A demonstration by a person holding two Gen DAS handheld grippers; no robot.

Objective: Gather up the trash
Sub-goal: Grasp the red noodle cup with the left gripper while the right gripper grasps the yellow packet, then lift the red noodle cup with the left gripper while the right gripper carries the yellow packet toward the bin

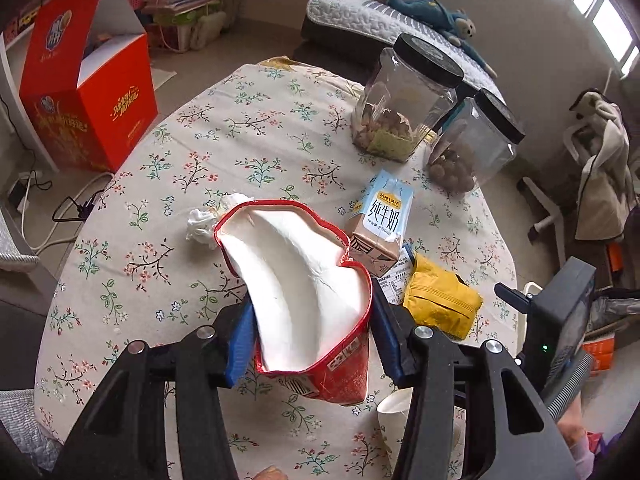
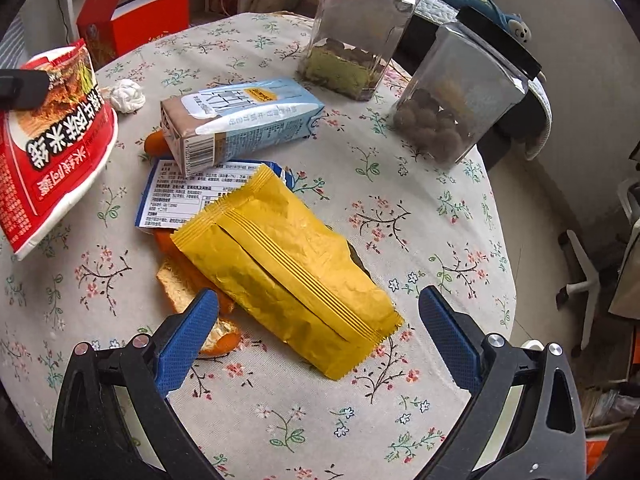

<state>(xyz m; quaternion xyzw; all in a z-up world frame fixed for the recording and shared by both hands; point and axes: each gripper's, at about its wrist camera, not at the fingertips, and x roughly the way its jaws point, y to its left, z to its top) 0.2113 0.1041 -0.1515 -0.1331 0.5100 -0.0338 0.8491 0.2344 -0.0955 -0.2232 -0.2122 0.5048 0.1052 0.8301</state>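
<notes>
My left gripper is shut on a red instant-noodle cup. The blue pads squeeze its rim out of round and hold it off the floral tablecloth; its white inside looks bare. In the right wrist view the same cup hangs at the left. My right gripper stands open just above a yellow snack wrapper, one finger on each side, not touching it. Orange peel lies partly under the wrapper. Behind it are a printed blue-and-white wrapper, a milk carton on its side and a crumpled tissue.
Two clear jars with black lids stand at the far right of the table. A white paper cup sits near the table's front edge. A red box stands on the floor to the left, with cables beside it.
</notes>
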